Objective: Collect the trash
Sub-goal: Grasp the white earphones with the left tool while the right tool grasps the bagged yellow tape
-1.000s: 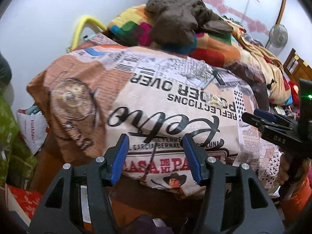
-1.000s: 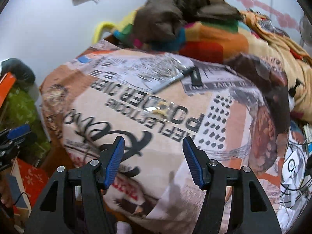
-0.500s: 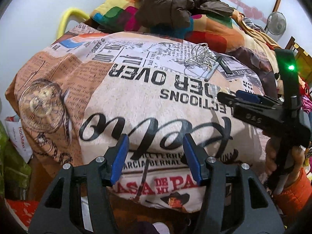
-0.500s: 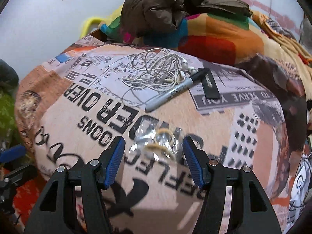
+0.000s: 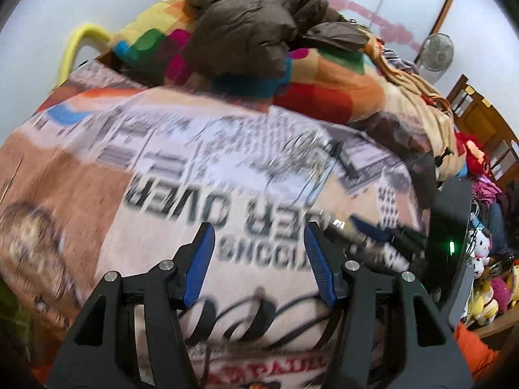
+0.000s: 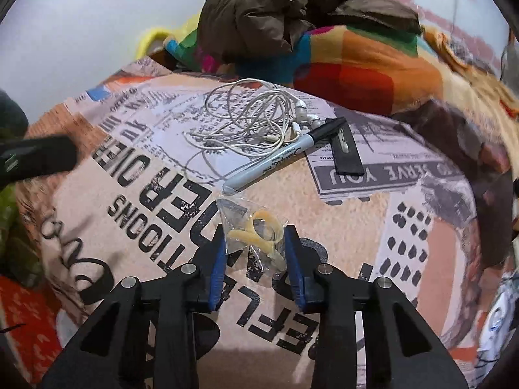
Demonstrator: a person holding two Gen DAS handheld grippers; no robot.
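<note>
A small clear plastic bag (image 6: 246, 217) with yellow rubber bands inside lies on the newspaper-print blanket (image 6: 324, 227). My right gripper (image 6: 254, 231) straddles it with jaws closing, and the blue pads touch the bag on both sides and crumple it. In the left wrist view the right gripper (image 5: 373, 230) shows blurred at the right, low on the blanket. My left gripper (image 5: 259, 230) hangs open over the printed blanket (image 5: 162, 178) with nothing between its fingers. It also appears as a dark blur (image 6: 32, 159) at the left edge of the right wrist view.
Just beyond the bag lie a tangled white earphone cable (image 6: 249, 120), a marker pen (image 6: 279, 159) and a black strip (image 6: 347, 152). A brown jacket (image 6: 275, 9) rests on a colourful quilt (image 6: 356, 64) behind. A fan (image 5: 434, 52) and plush toys (image 5: 483, 259) stand at the right.
My right gripper dropped toward the plastic bag and its jaws narrowed around it. My left gripper swept forward over the blanket, and its view is blurred; its jaws kept the same width.
</note>
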